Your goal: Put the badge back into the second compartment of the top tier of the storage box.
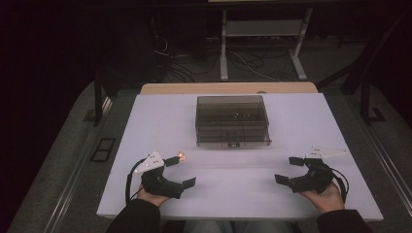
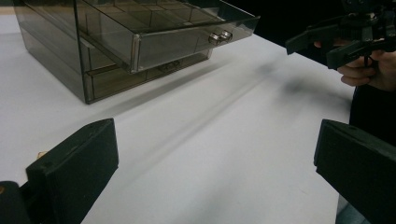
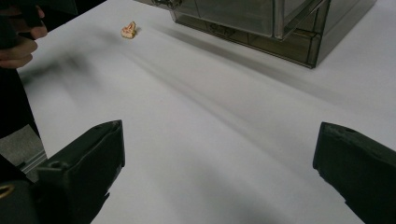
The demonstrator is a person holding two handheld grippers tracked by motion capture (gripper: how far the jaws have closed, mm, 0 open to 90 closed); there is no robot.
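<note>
We held the left gripper point(image 1: 180, 171) near the left front edge of the white tabletop point(image 1: 233, 194), its jaws spread wide and empty. The right gripper point(image 1: 287, 170), near the right front edge, likewise stood wide open with nothing between its jaws. A small orange object point(image 1: 182, 156), of a kind we could not tell, lay on the tabletop just beside the far jaw of the left gripper. Farther back, at the centre, stood a smoky transparent plastic drawer cabinet point(image 1: 232, 120); its compartmented upper drawer point(image 2: 187, 28) was pulled partly out.
</note>
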